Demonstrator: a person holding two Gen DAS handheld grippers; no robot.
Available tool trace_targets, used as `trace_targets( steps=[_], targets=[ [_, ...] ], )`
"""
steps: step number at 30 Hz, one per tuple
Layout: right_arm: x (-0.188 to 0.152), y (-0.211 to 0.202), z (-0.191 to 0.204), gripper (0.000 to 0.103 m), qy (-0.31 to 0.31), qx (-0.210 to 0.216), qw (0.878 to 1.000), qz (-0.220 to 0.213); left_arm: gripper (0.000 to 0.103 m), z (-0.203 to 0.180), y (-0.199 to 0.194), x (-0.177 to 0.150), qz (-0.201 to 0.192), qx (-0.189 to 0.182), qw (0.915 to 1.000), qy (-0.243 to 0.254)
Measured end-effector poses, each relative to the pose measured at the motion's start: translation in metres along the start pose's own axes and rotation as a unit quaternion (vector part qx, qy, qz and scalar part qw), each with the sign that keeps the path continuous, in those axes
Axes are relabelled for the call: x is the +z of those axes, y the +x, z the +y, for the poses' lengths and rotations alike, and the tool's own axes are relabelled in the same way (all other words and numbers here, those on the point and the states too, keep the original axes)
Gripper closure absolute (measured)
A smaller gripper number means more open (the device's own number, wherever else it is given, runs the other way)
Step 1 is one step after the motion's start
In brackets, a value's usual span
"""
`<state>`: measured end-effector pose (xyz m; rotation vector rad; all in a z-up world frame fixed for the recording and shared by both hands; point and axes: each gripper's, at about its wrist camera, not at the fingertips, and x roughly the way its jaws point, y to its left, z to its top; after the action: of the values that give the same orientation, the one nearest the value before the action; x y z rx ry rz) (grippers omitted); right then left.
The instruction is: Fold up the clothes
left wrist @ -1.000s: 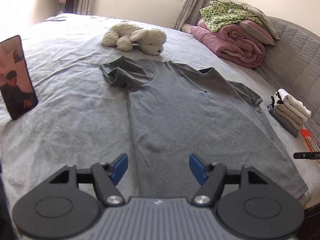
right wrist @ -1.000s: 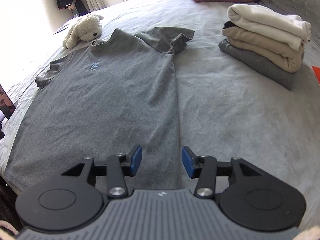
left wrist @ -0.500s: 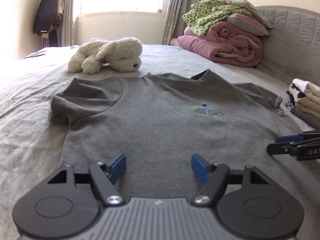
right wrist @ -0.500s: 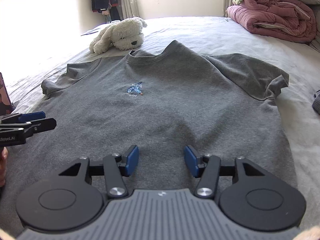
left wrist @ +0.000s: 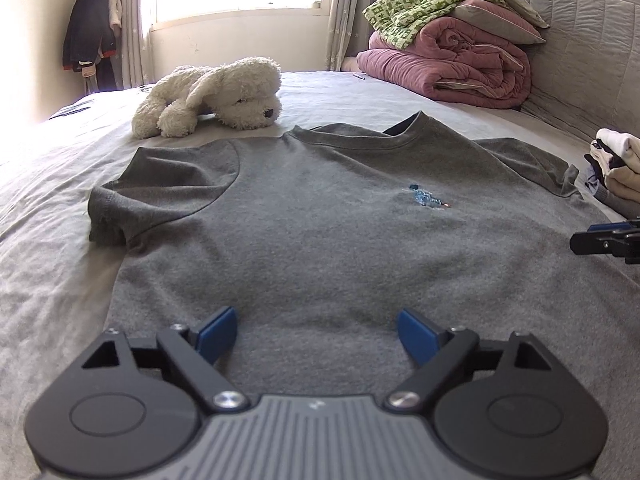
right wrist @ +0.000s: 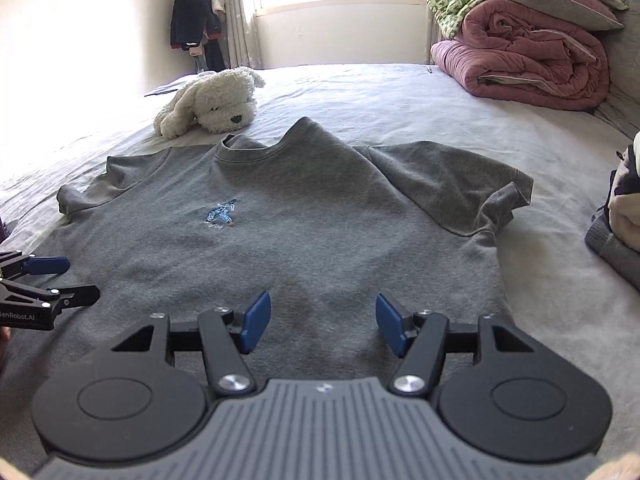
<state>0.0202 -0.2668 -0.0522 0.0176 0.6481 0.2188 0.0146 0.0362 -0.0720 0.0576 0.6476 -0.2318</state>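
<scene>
A grey T-shirt (left wrist: pixel 320 232) (right wrist: pixel 320 240) with a small blue chest emblem lies flat, front up, on the bed, collar toward the window. My left gripper (left wrist: pixel 316 334) hovers low over the shirt's lower left part; its jaws are opening, with only flat cloth below them. Over the lower right part my right gripper (right wrist: pixel 320 326) is also opening, nothing pinched between its blue pads. Each gripper's tip shows at the edge of the other's view: the right gripper (left wrist: pixel 600 240) and the left gripper (right wrist: pixel 48 280).
A white plush dog (left wrist: pixel 216 96) lies just beyond the collar. Rolled pink and green bedding (left wrist: pixel 452 56) is stacked at the headboard, far right. A pile of folded clothes (right wrist: pixel 624 232) sits right of the shirt. The grey bedsheet (left wrist: pixel 48 280) surrounds it.
Both grippers swung in from the shirt's side edges to low over its lower part, facing the collar, and both spread their jaws wider. The shirt has not moved.
</scene>
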Motion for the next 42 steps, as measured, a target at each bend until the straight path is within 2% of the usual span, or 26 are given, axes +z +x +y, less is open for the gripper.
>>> trace_targets(
  steps=[5,8,12,15,17,21,26,29,32,34,36,38,42],
  targets=[
    [-0.002,0.006,-0.006,0.038,-0.004,-0.036,0.999,0.016,0.014,-0.004,0.000,0.005,0.008,0.012,0.9999,0.006],
    [0.001,0.005,-0.009,0.036,0.015,-0.045,0.999,0.022,0.014,-0.004,-0.003,0.012,0.020,0.025,0.9995,0.006],
    [0.003,0.001,-0.014,0.034,0.031,-0.056,0.998,0.018,0.014,0.000,0.001,0.032,0.030,0.048,0.9984,-0.003],
    [0.005,0.000,-0.021,0.033,0.047,-0.067,0.996,0.021,0.014,0.003,0.012,0.054,0.029,0.050,0.9983,-0.007],
    [0.006,-0.001,-0.026,0.033,0.057,-0.073,0.995,0.024,0.014,0.009,0.024,0.071,0.015,0.063,0.9977,-0.019],
    [0.009,-0.004,-0.032,0.032,0.073,-0.070,0.995,0.021,0.014,0.018,0.052,0.107,0.001,0.090,0.9923,-0.085],
    [0.012,-0.007,-0.039,0.030,0.089,-0.073,0.993,0.016,0.014,-0.009,0.079,0.131,-0.030,0.075,0.9878,-0.133],
    [0.012,-0.011,-0.044,0.030,0.094,-0.079,0.992,0.014,0.013,-0.036,0.103,0.133,-0.042,0.063,0.9875,-0.138],
    [0.011,-0.011,-0.046,0.029,0.088,-0.087,0.992,0.015,0.013,-0.060,0.129,0.117,-0.042,0.051,0.9912,-0.114],
    [0.010,-0.011,-0.047,0.029,0.080,-0.092,0.992,0.019,0.011,-0.073,0.144,0.101,-0.025,0.056,0.9934,-0.097],
    [0.007,-0.012,-0.050,0.029,0.076,-0.096,0.992,0.024,0.010,-0.084,0.144,0.106,-0.022,0.068,0.9955,-0.063],
    [0.004,-0.014,-0.055,0.029,0.087,-0.094,0.991,0.028,0.008,-0.083,0.146,0.110,-0.032,0.033,0.9966,-0.069],
    [-0.001,-0.013,-0.061,0.028,0.108,-0.075,0.991,0.035,0.007,-0.079,0.151,0.111,-0.023,0.023,0.9960,-0.083]
  ],
)
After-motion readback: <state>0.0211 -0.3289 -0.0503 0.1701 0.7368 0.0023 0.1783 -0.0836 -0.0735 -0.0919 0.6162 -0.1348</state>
